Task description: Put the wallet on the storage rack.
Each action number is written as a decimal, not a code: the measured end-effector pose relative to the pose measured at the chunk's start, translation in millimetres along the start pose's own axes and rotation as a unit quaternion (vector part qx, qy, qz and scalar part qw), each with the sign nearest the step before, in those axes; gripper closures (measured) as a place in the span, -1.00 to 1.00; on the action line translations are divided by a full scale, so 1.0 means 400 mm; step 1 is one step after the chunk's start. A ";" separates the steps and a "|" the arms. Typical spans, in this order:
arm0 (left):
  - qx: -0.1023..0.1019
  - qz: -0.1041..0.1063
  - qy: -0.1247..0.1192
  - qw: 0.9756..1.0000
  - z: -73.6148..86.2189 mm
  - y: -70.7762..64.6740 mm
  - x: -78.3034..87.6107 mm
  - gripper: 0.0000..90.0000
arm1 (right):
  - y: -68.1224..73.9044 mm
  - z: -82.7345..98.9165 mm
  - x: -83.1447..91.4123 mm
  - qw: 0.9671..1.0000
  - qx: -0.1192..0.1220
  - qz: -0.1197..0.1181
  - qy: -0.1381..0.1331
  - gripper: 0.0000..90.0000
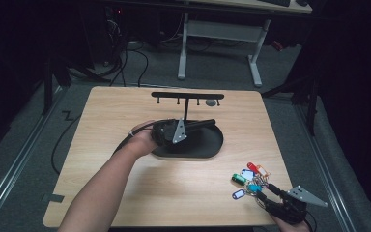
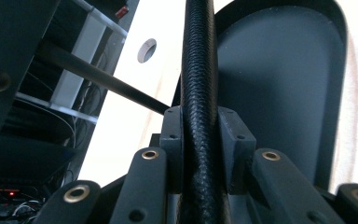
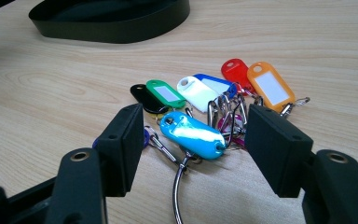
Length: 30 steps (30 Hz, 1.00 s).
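The wooden desk point(image 1: 125, 183) carried a black key stand with an oval tray point(image 1: 207, 145) near its far middle, where the left tongs point(image 1: 200, 125) were closed on the stand's upright post point(image 2: 198, 70), and the bunch of coloured key tags point(image 1: 249, 181) lay near the right front corner between the open jaws of the right tongs point(image 1: 265, 195), which touched nothing. To do this step well, I judged that the left tongs should keep the stand steady while the right tongs close on 1 tag or its ring, not on the whole bunch. The right gripper view showed a blue tag point(image 3: 193, 135) and its wire loop point(image 3: 177, 191) nearest the jaws, which the high view made too small to separate, and the left gripper view showed the pads pressing the post.
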<state>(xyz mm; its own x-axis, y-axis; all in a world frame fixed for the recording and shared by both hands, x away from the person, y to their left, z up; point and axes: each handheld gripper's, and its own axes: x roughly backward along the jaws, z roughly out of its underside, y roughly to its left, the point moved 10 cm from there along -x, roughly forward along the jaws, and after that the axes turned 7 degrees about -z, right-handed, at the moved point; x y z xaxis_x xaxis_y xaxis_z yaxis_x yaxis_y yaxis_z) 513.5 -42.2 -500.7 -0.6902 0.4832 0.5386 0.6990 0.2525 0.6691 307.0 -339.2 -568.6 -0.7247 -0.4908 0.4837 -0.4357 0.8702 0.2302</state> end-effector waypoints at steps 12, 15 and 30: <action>-0.023 0.002 0.004 1.000 0.027 -0.010 -0.036 0.65 | -0.003 0.006 -0.001 1.000 -0.004 -0.001 0.002 -0.15; -0.043 0.009 0.015 0.999 0.042 -0.021 -0.038 0.65 | -0.002 0.006 -0.001 1.000 -0.004 -0.001 0.003 -0.15; -0.030 0.030 0.045 0.998 0.099 -0.044 -0.048 0.63 | -0.001 0.010 -0.005 1.000 -0.004 0.000 0.008 -0.15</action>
<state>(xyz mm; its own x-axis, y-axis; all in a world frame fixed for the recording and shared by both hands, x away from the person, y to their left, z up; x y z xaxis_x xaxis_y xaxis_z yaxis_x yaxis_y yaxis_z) 522.1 -22.9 -543.0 -0.6629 0.4174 0.6216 0.7295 0.1732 0.6617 306.4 -338.6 -573.0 -0.7158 -0.4905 0.4971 -0.4319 0.8703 0.2369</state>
